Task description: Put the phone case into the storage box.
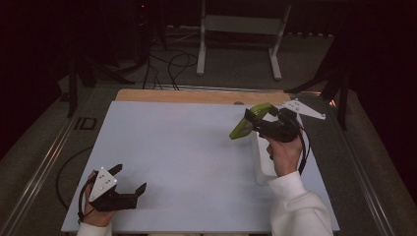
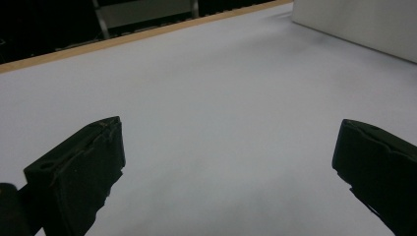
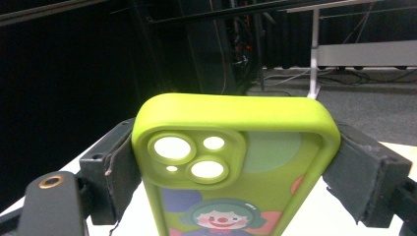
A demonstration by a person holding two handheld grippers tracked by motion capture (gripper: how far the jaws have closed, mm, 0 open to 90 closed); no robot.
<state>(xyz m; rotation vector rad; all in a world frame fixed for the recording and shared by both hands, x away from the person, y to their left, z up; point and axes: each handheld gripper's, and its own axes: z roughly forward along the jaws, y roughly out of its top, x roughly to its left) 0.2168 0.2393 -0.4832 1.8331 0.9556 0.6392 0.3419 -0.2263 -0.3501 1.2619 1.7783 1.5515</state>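
Green phone case (image 3: 236,167) held lengthwise, probably tilted, camera end outward.

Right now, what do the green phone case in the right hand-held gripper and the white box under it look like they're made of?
Phone case: probably soft silicone or rubbery plastic, matte lime green. Its edges are thick and rounded, it shows no glare, and a clown print sits on the inner face. The right hand-held gripper clamps its two sides.

White box: smooth, matte, plain white. It could be cardboard or plastic; the look leaves that open.

A lab-like recording room: dark curtains (image 1: 44,44), floor cables (image 1: 167,64), white-topped table (image 1: 187,147).
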